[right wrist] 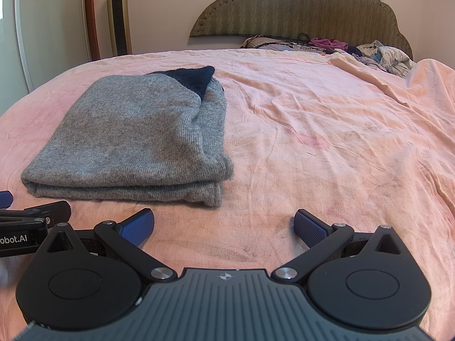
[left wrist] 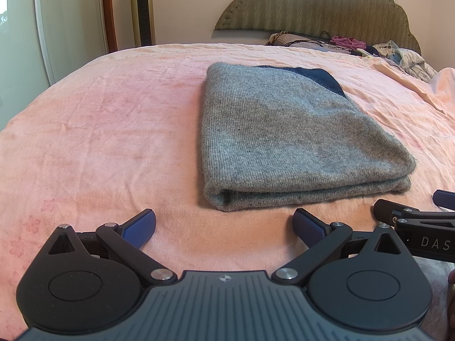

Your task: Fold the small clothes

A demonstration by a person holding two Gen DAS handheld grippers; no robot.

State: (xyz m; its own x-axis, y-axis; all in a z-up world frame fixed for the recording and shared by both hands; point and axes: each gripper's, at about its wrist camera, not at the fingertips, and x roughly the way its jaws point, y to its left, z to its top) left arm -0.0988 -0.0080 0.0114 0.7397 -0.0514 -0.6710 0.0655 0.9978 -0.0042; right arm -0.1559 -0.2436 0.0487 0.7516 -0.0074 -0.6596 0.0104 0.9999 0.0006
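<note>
A grey knitted garment [left wrist: 287, 139] lies folded into a thick rectangle on the pink bedsheet [left wrist: 113, 130], with a dark blue part showing at its far corner. My left gripper [left wrist: 224, 224] is open just short of its near fold, with nothing between the blue pads. The same grey garment [right wrist: 136, 139] sits ahead and to the left in the right wrist view. My right gripper [right wrist: 224, 224] is open over the bare pink bedsheet [right wrist: 327, 130], to the right of the garment's near corner. Each gripper's black finger shows at the edge of the other's view.
A heap of mixed clothes [left wrist: 398, 54] and cables lies at the head of the bed below a green padded headboard [left wrist: 327, 2]. A gold tower fan [left wrist: 142, 8] and a wardrobe door stand at the far left. The sheet bunches up at the right [right wrist: 426, 85].
</note>
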